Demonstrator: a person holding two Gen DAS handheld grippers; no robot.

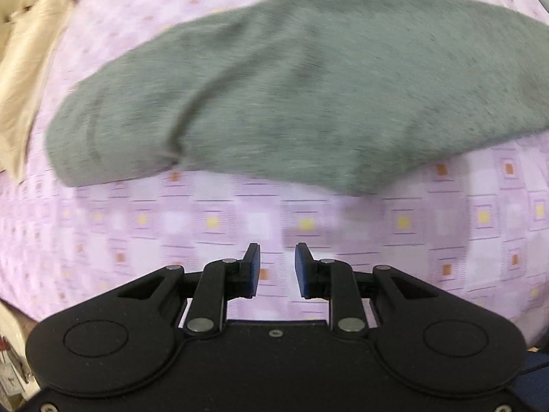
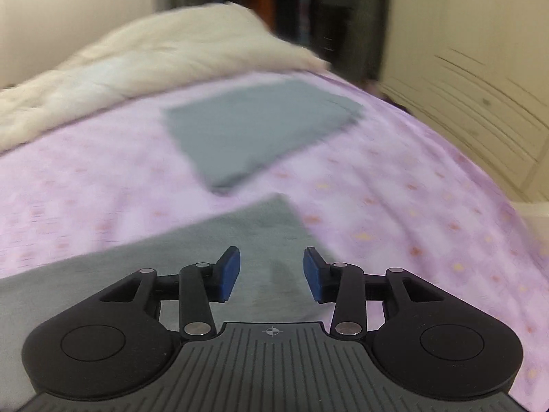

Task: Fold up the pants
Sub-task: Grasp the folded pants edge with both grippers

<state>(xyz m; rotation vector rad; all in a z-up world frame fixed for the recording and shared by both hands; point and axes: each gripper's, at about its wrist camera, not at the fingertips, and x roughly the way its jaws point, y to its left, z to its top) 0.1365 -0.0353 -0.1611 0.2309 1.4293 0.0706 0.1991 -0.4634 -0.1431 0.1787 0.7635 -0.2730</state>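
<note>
On the bed (image 1: 240,219) | we hold left tool (image 1: 277,269) and right tool (image 2: 271,273) parted, gripping nothing | grey pants (image 1: 291,96) flat mid-bed, spread for folding | folded grey garment (image 2: 260,127) beyond pants, set aside.

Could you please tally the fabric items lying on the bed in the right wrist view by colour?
Grey-green pants: 1
Blue-grey folded garment: 1
Cream duvet: 1
Total: 3
</note>
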